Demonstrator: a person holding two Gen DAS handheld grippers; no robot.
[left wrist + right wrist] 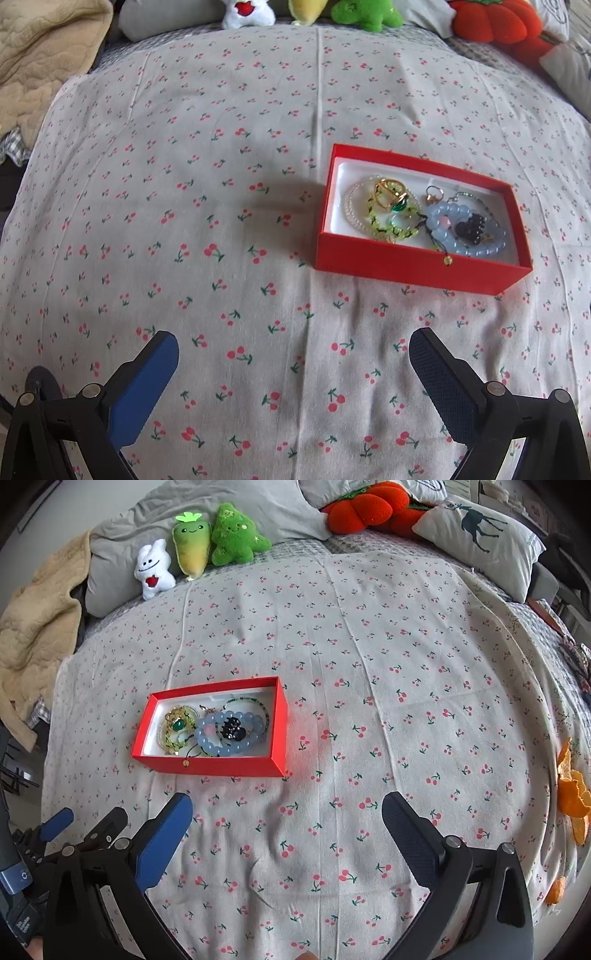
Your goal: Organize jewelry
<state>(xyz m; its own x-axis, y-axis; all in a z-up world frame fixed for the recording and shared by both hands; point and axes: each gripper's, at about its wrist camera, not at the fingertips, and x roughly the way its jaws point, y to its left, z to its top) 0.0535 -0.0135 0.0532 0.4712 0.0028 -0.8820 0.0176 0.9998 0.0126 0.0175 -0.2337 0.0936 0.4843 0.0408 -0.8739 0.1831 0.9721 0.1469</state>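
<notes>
Left gripper (293,338) fingers spread wide, nothing between them, just cherry-print bedsheet (221,184) underneath. Right gripper (287,801) same: fingers wide apart, empty, hovering over the sheet. Red box (221,766) sits open on the bed, just past both grippers, lid off. Jewelry is piled inside it: blue bead bracelet (218,747), green bead strand (376,223), gold ring (386,192), black charm (232,728). Plush toys (236,535) lined up along the far edge. Orange peel (572,794) at right.
</notes>
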